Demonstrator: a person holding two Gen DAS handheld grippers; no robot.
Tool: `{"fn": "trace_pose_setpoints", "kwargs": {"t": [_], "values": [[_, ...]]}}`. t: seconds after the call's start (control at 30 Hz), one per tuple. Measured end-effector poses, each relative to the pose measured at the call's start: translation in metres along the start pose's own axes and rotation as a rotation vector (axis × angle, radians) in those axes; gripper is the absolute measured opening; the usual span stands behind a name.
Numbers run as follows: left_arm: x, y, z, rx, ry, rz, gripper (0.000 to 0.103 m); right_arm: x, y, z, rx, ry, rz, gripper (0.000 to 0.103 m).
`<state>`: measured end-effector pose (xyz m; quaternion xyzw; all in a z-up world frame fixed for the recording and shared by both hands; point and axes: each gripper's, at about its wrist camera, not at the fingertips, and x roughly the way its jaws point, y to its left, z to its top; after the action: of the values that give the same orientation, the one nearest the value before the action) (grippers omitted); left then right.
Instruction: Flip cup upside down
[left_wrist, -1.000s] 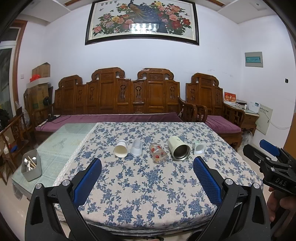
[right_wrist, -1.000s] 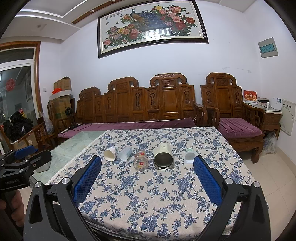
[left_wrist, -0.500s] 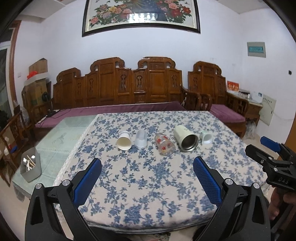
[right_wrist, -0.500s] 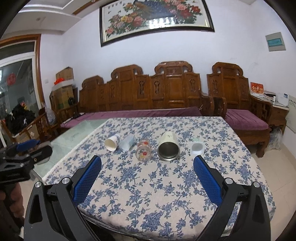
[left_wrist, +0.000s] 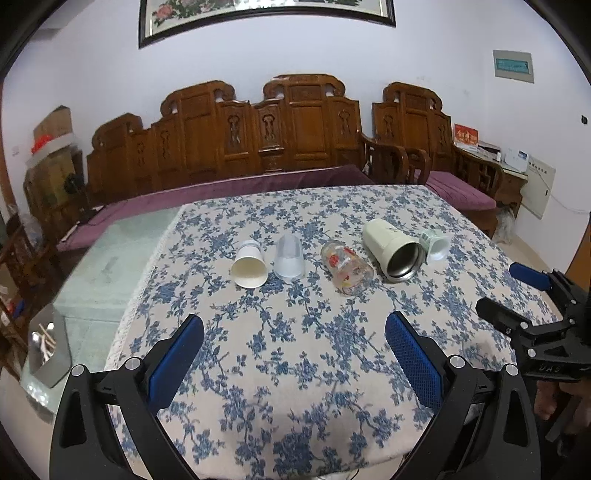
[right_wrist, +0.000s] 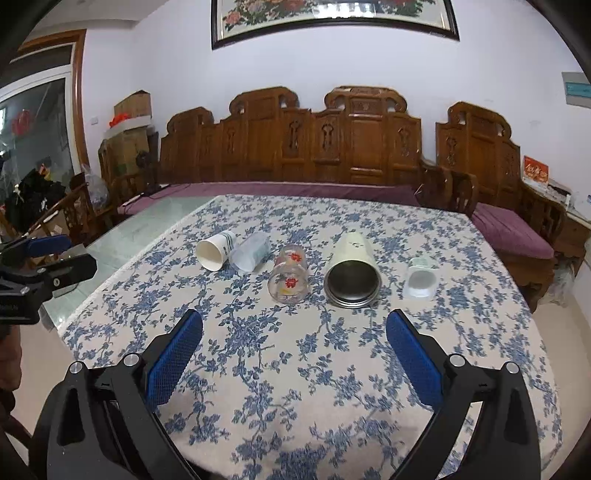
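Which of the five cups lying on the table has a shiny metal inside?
The tall cream tumbler, fourth from the left: its open mouth shows a dark steel lining. The others are paper, clear plastic, printed glass and a small white cup.

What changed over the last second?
Both tools advanced toward the row of cups and pitched down: the left tool and right tool now see the cups larger and the wall painting mostly cropped out. Nothing grasped or released. The paper cup, printed glass and steel-lined tumbler lie unmoved; both tools stay open.
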<state>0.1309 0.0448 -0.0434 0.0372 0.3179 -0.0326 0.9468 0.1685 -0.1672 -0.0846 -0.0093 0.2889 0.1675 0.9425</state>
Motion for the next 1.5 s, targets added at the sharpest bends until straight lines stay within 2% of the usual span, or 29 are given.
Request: {"fn": "trace_pose_setpoints", "kwargs": {"t": [0.37, 0.73, 0.9, 1.07, 1.3, 1.37, 1.43, 1.5], "values": [[0.086, 0.024, 0.039, -0.01, 0.123, -0.051, 0.086, 0.071, 0.004, 0.031, 0.004, 0.072, 0.07, 0.1], [0.208, 0.038, 0.066, -0.012, 0.301, -0.103, 0.075, 0.118, 0.008, 0.044, 0.01, 0.108, 0.123, 0.1], [0.263, 0.034, 0.078, -0.015, 0.369, -0.127, 0.072, 0.124, 0.004, 0.039, 0.022, 0.128, 0.127, 0.1], [0.3, 0.024, 0.088, 0.02, 0.413, -0.116, 0.069, 0.121, -0.003, 0.032, 0.025, 0.139, 0.126, 0.1], [0.342, 0.013, 0.092, 0.063, 0.486, -0.049, 0.067, 0.118, -0.015, 0.024, 0.045, 0.151, 0.107, 0.1], [0.355, 0.014, 0.089, 0.065, 0.519, -0.025, 0.063, 0.115, -0.02, 0.022, 0.055, 0.152, 0.101, 0.1], [0.361, 0.018, 0.087, 0.045, 0.539, -0.03, 0.054, 0.113, -0.025, 0.02, 0.062, 0.154, 0.094, 0.1], [0.363, 0.022, 0.085, 0.014, 0.548, -0.034, 0.054, 0.11, -0.029, 0.018, 0.064, 0.151, 0.083, 0.1]]}}
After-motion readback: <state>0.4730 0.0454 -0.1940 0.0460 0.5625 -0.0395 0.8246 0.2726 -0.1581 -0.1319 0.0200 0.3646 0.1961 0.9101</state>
